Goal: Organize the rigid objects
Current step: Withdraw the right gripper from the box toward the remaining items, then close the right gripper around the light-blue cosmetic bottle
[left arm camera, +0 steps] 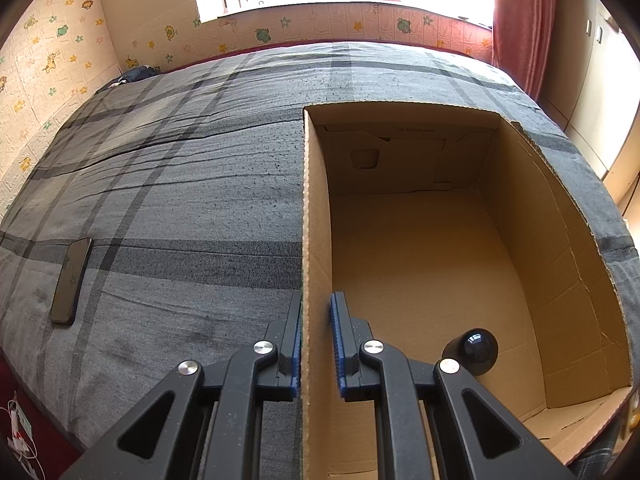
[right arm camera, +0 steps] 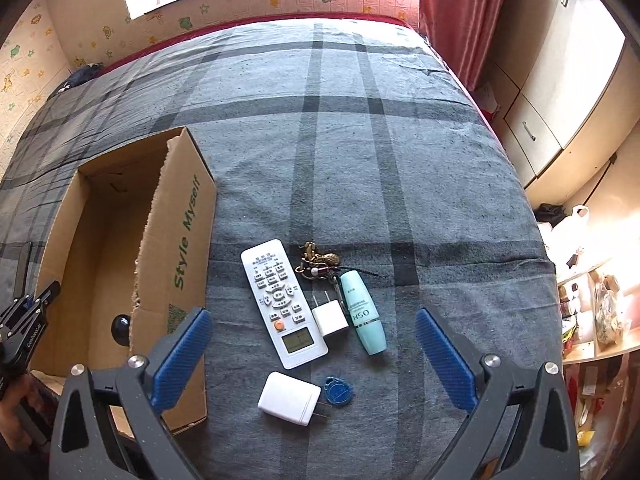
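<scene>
The cardboard box [left arm camera: 316, 240] wall is clamped by the left gripper [left arm camera: 316, 344] while the right gripper [right arm camera: 312, 360], fingers spread wide and empty, is held over the remote [right arm camera: 282, 300] and chargers on the bed [right arm camera: 360, 140], a descent and closure being required next.

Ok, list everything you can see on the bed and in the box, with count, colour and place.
cardboard box: one, brown, left on the bed, open top
ball-topped object: one, black, inside the box
phone: one, black, on the blanket left of the box
remote: one, white, right of the box
chargers: two, white, small beside the remote, larger nearer the camera
bottle: one, mint green, right of the small charger
keychain: one, brass, above the bottle
tag: one, blue, beside the larger charger
left gripper: clamped on the box wall
right gripper: open, above the items
</scene>
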The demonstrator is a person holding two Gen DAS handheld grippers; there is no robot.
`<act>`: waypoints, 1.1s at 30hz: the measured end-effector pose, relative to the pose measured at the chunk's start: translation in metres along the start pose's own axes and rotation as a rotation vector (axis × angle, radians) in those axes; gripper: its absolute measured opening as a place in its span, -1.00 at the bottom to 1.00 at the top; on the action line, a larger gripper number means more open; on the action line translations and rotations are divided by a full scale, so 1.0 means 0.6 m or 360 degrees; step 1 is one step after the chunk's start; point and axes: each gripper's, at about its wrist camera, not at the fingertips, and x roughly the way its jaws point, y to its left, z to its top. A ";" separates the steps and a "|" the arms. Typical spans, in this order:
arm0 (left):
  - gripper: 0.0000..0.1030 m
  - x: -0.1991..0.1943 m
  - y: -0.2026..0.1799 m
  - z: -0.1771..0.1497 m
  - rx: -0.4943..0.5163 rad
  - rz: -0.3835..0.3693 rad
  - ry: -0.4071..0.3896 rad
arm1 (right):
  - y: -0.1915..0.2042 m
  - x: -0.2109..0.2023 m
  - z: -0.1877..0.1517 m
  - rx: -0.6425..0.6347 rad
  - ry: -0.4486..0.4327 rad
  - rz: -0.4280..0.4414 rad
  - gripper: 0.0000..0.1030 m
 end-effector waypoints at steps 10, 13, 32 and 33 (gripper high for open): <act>-0.75 0.000 -0.004 0.002 0.0002 0.0004 0.0004 | -0.061 0.060 -0.021 0.0121 0.0054 -0.0007 1.00; -0.74 0.000 -0.004 0.002 0.0005 0.0005 0.0006 | -0.072 0.082 -0.031 0.0136 0.0070 -0.0024 0.99; -0.74 0.001 -0.005 0.003 0.0007 0.0014 0.0009 | -0.101 0.162 -0.069 0.0185 0.0151 -0.0004 0.52; -0.74 0.001 -0.005 0.003 0.0007 0.0014 0.0009 | -0.101 0.166 -0.068 0.0182 0.0151 0.0001 0.46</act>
